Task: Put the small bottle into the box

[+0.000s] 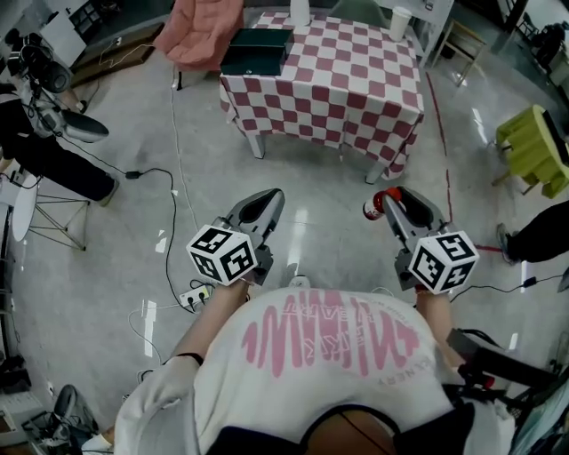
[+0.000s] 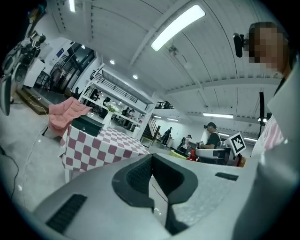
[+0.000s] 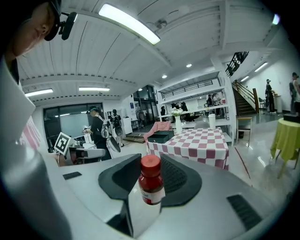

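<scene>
While a person in a white T-shirt [image 1: 329, 355] with pink print stands on a glossy pale grey floor [image 1: 116, 267], the head view looks steeply down at two hand-held grippers near the middle of the frame. At centre left, the left gripper [image 1: 270, 199] points up the frame; its own view shows its dark ribbed fingers [image 2: 133, 176] pressed together with nothing between them. At centre right, the right gripper [image 1: 388, 201] has its fingers [image 3: 176, 178] clamped on a small red bottle [image 3: 151, 183] with a red cap and a pale label. The bottle stands upright between them, its cap rising above the finger tips.

In the upper middle of the head view is a surface [image 1: 347, 80] draped in a red-and-white checked cloth, well apart from both grippers. A dark green rectangular box [image 1: 256, 51] lies at its upper-left corner, lid closed, and a white cup [image 1: 402, 22] stands near its upper-right corner. Pink fabric [image 1: 204, 31] hangs just left of the box.
</scene>
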Motion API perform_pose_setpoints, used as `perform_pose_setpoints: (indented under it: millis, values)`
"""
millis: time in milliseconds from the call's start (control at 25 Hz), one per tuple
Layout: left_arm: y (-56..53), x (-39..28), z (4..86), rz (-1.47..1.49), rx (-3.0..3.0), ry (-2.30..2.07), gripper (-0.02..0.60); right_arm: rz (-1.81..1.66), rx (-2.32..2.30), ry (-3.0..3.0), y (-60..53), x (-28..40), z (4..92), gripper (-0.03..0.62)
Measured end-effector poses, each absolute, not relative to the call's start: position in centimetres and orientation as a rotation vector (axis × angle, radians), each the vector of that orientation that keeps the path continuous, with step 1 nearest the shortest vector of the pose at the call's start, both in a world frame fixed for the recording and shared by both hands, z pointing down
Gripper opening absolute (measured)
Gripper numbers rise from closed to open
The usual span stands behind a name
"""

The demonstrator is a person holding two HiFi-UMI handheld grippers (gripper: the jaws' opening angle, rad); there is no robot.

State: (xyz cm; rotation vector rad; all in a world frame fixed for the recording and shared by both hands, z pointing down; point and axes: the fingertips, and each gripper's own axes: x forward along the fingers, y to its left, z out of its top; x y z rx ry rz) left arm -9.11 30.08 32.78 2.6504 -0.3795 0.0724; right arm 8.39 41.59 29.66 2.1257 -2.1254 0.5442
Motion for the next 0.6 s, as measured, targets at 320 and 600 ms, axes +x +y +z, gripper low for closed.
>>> perform_pose_setpoints:
  millis: [320,600]
  values:
    - [23.2,-8.4,32.6,0.079,2.69,-0.38,0.008,0.54,2.131,-2.129,34.0,8.4,30.5,0.129]
    - [19.1,-9.7,34.1,0.09,2.628,-0.451,0.008,0.576,2.129,-2.116,30.0,9.1,31.3,0.129]
